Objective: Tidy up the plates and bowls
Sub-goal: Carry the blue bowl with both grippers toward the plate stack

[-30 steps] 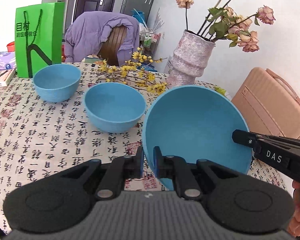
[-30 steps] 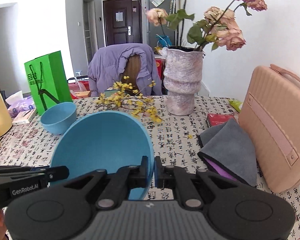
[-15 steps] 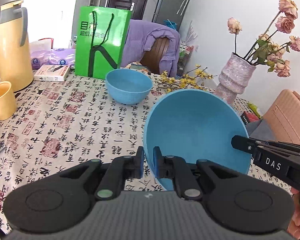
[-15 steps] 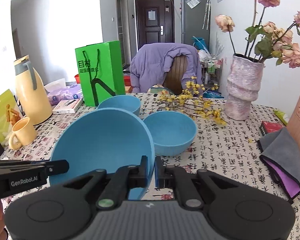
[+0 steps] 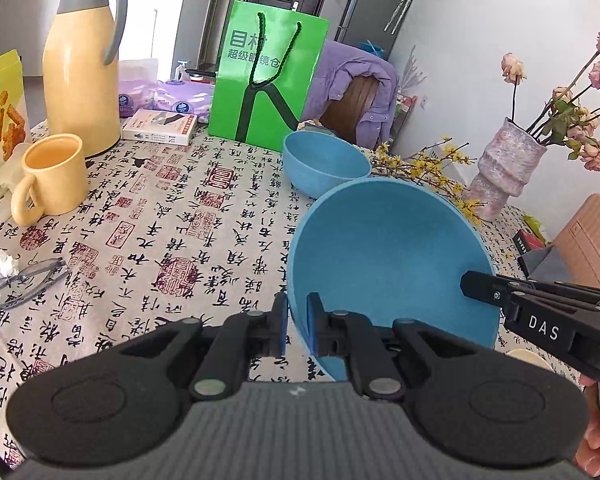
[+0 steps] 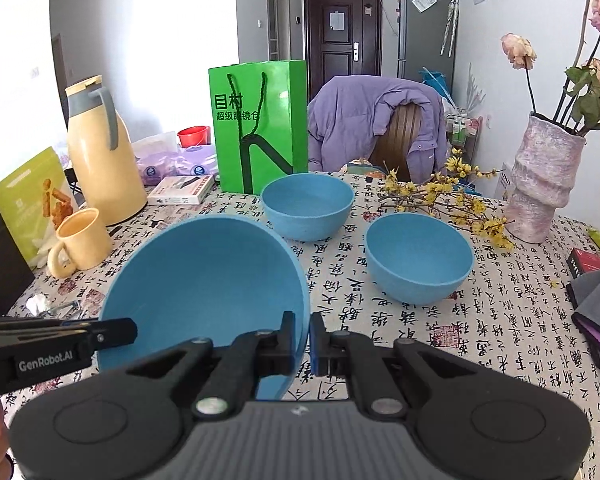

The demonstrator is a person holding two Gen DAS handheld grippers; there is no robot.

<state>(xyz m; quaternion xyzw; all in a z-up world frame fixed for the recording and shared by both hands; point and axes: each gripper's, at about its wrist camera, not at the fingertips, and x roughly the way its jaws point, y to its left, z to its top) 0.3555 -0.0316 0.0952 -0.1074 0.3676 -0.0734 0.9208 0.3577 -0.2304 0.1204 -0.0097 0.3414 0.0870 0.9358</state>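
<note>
Bowl (image 5: 388, 252) in both grips: my left gripper (image 5: 297, 322) is clamped on its near rim at seven o'clock, my right gripper (image 6: 302, 336) pinches the opposite rim at five o'clock, and the blue shell hangs tilted above the table (image 5: 160, 248), open side toward me. In the right view, two more blue bowls rest on the cloth, one (image 6: 307, 206) at twelve o'clock before the green bag (image 6: 260, 124), another (image 6: 418, 258) at two o'clock. How high the held bowl hangs I cannot judge.
</note>
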